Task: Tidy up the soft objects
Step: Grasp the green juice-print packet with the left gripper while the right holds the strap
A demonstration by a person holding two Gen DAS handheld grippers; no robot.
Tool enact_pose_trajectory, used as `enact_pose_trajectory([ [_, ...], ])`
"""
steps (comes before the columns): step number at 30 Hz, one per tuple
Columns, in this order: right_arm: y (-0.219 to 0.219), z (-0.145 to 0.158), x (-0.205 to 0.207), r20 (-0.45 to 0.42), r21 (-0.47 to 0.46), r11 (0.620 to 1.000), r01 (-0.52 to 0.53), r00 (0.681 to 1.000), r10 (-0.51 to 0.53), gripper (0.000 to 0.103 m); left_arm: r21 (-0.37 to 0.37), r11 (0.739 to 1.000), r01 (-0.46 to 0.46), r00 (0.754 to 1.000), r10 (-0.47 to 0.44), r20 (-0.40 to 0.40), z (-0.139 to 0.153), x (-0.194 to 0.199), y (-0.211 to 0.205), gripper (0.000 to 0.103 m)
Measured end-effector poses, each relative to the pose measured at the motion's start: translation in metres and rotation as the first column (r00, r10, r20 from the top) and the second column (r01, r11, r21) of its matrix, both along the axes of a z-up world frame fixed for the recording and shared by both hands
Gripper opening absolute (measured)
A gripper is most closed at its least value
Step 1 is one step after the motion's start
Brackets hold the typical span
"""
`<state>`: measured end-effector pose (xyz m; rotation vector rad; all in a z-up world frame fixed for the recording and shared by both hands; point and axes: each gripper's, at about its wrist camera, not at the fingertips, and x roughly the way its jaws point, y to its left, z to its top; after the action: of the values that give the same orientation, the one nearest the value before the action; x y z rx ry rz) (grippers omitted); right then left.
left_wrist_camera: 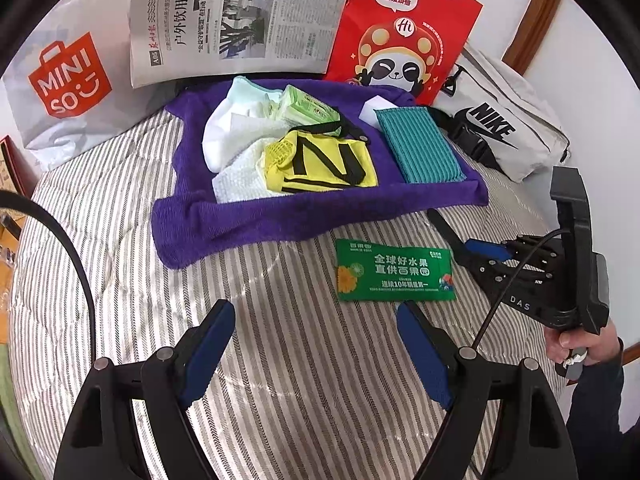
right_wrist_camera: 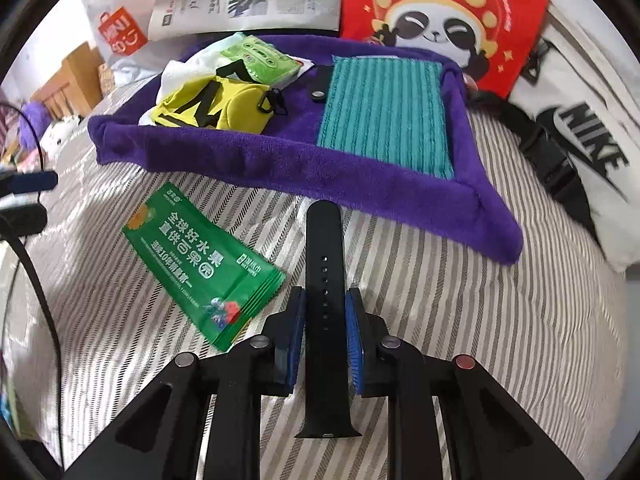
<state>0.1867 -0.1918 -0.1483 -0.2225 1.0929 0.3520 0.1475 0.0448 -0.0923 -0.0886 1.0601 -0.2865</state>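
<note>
My right gripper (right_wrist_camera: 325, 300) is shut on a black watch strap (right_wrist_camera: 324, 240) that lies on the striped bedding, its blue pads pressing both edges. The strap's far end points at the purple towel (right_wrist_camera: 360, 184). On the towel lie a teal ribbed cloth (right_wrist_camera: 384, 116), a yellow pouch with black straps (right_wrist_camera: 216, 108), a green tissue pack (right_wrist_camera: 260, 60) and white cloths (left_wrist_camera: 224, 136). A green snack packet (left_wrist_camera: 394, 270) rests on the bedding just ahead of my left gripper (left_wrist_camera: 314, 308), which is open and holds nothing. The right gripper (left_wrist_camera: 474, 256) also shows at the right of the left wrist view.
Behind the towel stand a newspaper (left_wrist_camera: 240, 16), a red panda bag (left_wrist_camera: 404, 28) and a white Miniso bag (left_wrist_camera: 68, 84). A white Nike bag (left_wrist_camera: 504, 128) lies at the right. A person's hand (left_wrist_camera: 580, 344) holds the right gripper. A black cable (left_wrist_camera: 60, 248) curves at the left.
</note>
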Motion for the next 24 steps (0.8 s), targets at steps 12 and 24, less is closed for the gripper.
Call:
enact_pose_trajectory([
  [12,-0.010,0.001,-0.011,-0.022,0.009,0.999,0.053,0.998,-0.053,0.022,0.010,1.000,0.025,1.000,-0.025,-0.013,-0.014,-0.003,-0.011,0.082],
  [24,-0.035,0.003,-0.021,-0.015,0.070,0.994,0.089,0.996,-0.088,0.020,0.065,0.968,0.244,0.963,-0.249,0.103,-0.023,0.004,-0.060,0.082],
])
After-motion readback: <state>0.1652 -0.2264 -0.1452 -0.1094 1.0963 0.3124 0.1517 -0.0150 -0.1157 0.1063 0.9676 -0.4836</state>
